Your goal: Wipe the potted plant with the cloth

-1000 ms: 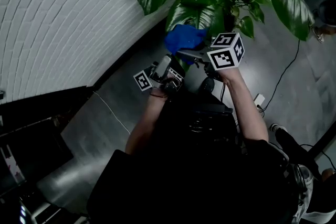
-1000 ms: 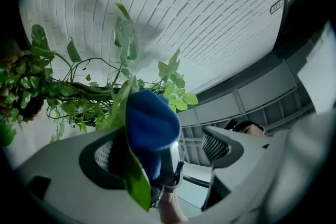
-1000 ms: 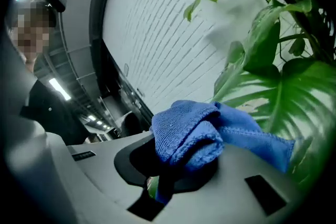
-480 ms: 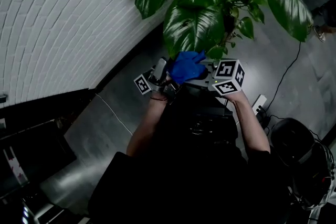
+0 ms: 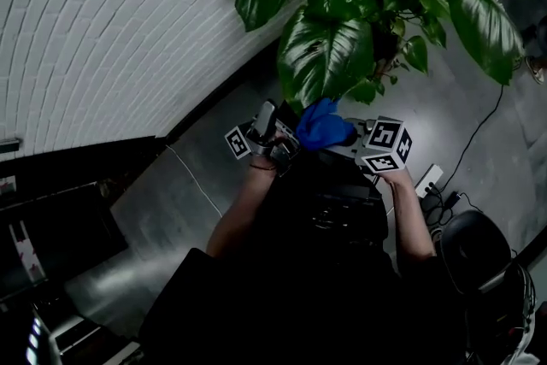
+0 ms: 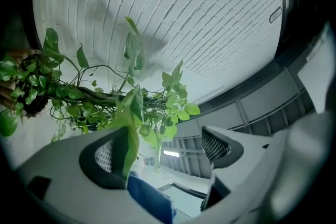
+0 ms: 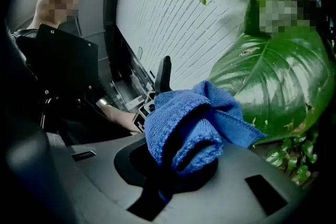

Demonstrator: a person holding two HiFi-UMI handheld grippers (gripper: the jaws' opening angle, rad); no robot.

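— Entry one: the left gripper (image 6: 163,153)?
— Its fingers (image 6: 218,144) are logged wide apart, with nothing clamped. A slim pale-green leaf (image 6: 128,144) is seen hanging in the gap, close against one finger; contact cannot be confirmed.
— Entry two: the right gripper (image 7: 181,165)?
— The fingers are closed on a bunched blue terry cloth (image 7: 189,123), which is held up out of them in a thick fold.
— Location of the cloth?
— In the head view it is found between the two grippers, just under the lowest large leaf of the glossy broad-leaved green plant (image 5: 325,55). It is near that leaf, but touch cannot be made out. In the right gripper view the same leaf is recorded behind the cloth and to its right.
— Surroundings?
— A white brick wall (image 5: 111,21) is listed at the left and a grey floor (image 5: 171,201) below. Both grippers are overhung by the plant.
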